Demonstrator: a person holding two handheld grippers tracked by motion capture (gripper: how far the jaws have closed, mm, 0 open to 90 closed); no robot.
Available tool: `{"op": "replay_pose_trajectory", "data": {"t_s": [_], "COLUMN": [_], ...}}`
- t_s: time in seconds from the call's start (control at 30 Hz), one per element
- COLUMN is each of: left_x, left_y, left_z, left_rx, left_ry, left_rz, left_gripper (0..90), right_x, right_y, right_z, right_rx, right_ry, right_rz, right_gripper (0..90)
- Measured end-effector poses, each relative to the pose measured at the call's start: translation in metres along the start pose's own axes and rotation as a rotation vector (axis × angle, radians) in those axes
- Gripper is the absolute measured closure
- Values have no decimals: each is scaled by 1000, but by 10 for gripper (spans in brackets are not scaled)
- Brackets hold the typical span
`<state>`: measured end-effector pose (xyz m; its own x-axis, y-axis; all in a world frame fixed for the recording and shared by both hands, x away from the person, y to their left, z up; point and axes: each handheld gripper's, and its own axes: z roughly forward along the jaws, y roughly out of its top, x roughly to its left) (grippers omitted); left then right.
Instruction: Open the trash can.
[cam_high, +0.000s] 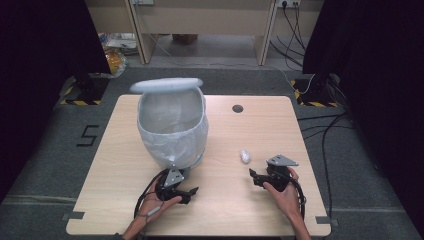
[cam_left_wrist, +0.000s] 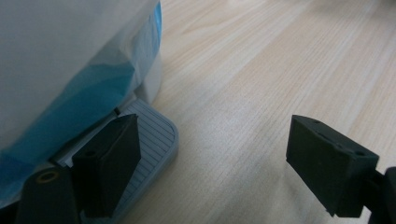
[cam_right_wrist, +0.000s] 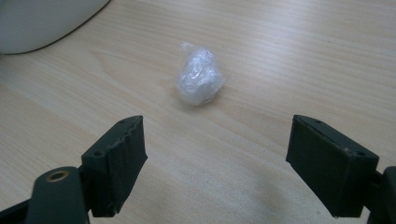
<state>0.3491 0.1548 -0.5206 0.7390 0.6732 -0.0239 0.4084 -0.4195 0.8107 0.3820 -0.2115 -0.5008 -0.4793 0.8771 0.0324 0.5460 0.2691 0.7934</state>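
At centre frame of the high view, a crumpled ball of clear, glossy plastic film lies on the pale wood-grain table, just ahead of the right gripper (jaws spread, empty), while the left gripper, jaws apart, has one over what seems the ribbed grey pedal of the bag-lined bin.

Grey carpet floor, wooden desk legs, trailing black cables behind.
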Motion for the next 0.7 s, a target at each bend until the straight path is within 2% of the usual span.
{"op": "replay_pose_trajectory", "data": {"t_s": [0.1,0.2,0.7], "left_x": [3,2,2], "left_y": [0,0,0], "left_z": [0,0,0], "left_rx": [-6,1,-7], "left_ry": [-21,-10,-14], "left_rz": [-26,-12,-16], "left_gripper": [177,177,177], "right_x": [-1,-3,-7], "right_y": [0,1,4], "right_z": [-1,-2,-3], "right_rx": [-4,-9,-24], "right_ry": [-1,-2,-4], "right_rz": [3,6,18], "right_gripper": [195,195,196]}}
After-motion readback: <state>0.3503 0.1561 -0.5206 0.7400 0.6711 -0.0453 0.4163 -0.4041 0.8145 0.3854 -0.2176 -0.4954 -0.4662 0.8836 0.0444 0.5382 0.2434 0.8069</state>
